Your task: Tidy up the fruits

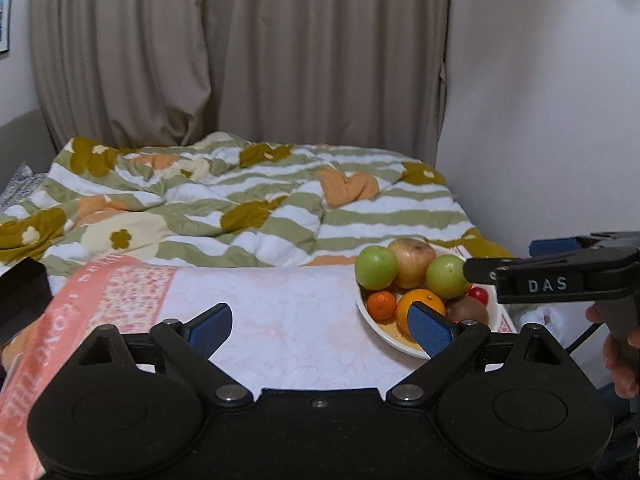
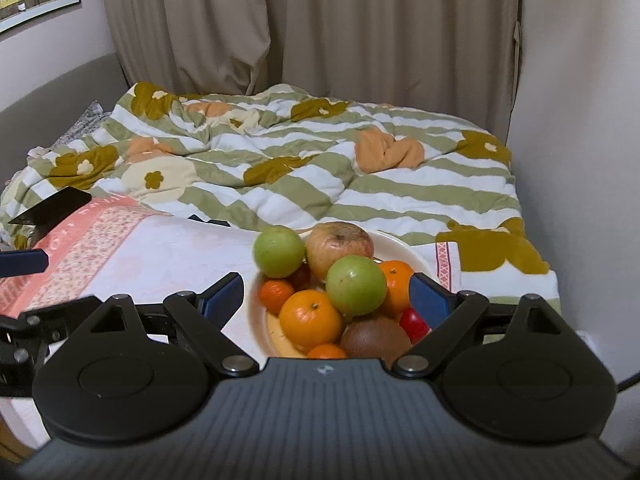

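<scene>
Fruits sit heaped in a cream bowl point(image 2: 404, 246) on my cloth-covered table point(image 1: 280, 308), and I read the scene from the left across.

Far left in the left wrist view, a black object point(image 1: 24, 300) sits at the table's edge, beside the pink patterned border of the cloth point(image 1: 100, 296). My left gripper point(image 1: 320, 322) hangs over bare cloth with its jaws spread wide and nothing between them; its blue fingertips point(image 1: 212, 326) touch nothing. The bowl lies to the right of it, the right pad overlapping the bowl's near rim in that view, though I cannot tell whether they touch.

In the bowl I see two green apples point(image 2: 279, 251) point(image 2: 356, 286), the left one at the back, the other near the middle on top of the pile. Behind them rests a brownish pomegranate point(image 2: 340, 246). Below are several oranges point(image 2: 310, 318), a small mandarin point(image 2: 275, 295), a brown kiwi point(image 2: 376, 338) and a red fruit point(image 2: 414, 322) toward the right side.

My right gripper point(image 2: 326, 296) is released, its jaws fully apart and straddling the bowl as seen from its own camera: the left pad just outside the rim, the right pad beside the red fruit. No pad presses on any fruit. In the left view a hand point(image 1: 620, 364) grips that gripper's handle at the far right.

Beyond the table lies a striped, flowered duvet point(image 2: 320, 184), with beige curtains point(image 2: 320, 20) behind.
</scene>
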Demonstrator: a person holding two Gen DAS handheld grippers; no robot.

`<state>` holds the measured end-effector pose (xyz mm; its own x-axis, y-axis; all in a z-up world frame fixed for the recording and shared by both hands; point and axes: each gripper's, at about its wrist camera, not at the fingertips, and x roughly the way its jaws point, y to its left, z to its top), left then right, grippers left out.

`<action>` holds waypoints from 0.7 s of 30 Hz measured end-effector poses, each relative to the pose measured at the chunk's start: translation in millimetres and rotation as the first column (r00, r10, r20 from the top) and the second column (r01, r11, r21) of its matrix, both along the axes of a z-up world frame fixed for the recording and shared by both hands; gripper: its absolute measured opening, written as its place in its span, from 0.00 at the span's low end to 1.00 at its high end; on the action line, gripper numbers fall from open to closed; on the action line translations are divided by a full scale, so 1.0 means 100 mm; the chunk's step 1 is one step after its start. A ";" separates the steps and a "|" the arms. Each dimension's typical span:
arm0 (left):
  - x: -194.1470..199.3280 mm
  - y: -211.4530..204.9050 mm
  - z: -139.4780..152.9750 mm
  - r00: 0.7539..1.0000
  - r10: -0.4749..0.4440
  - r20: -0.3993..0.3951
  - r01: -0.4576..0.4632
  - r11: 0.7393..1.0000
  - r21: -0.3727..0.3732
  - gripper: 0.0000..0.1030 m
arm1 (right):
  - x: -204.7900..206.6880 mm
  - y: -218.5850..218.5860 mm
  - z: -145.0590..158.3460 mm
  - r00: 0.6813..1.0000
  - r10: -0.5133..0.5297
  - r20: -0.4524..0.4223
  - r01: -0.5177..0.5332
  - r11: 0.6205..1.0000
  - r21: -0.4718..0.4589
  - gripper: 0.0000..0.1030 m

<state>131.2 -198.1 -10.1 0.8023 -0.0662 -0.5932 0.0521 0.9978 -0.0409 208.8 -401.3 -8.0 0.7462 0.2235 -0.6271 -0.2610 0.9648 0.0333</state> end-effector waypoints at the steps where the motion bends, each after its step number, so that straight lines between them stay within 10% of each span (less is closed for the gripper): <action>1: -0.06 0.02 0.05 1.000 0.004 0.007 -0.004 1.000 -0.001 0.94 | -0.08 0.01 0.06 1.000 -0.005 0.006 0.004 1.000 0.003 1.00; 21: -0.72 0.81 0.51 0.998 0.016 0.054 -0.017 0.999 0.031 1.00 | -1.25 0.43 0.53 0.985 -0.170 -0.040 0.169 0.986 -0.010 1.00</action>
<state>58.8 -117.3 40.8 0.8339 -0.0349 -0.5509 0.0368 0.9993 -0.0075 83.8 -358.7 45.2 0.7466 0.0917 -0.6589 -0.0924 0.9952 0.0337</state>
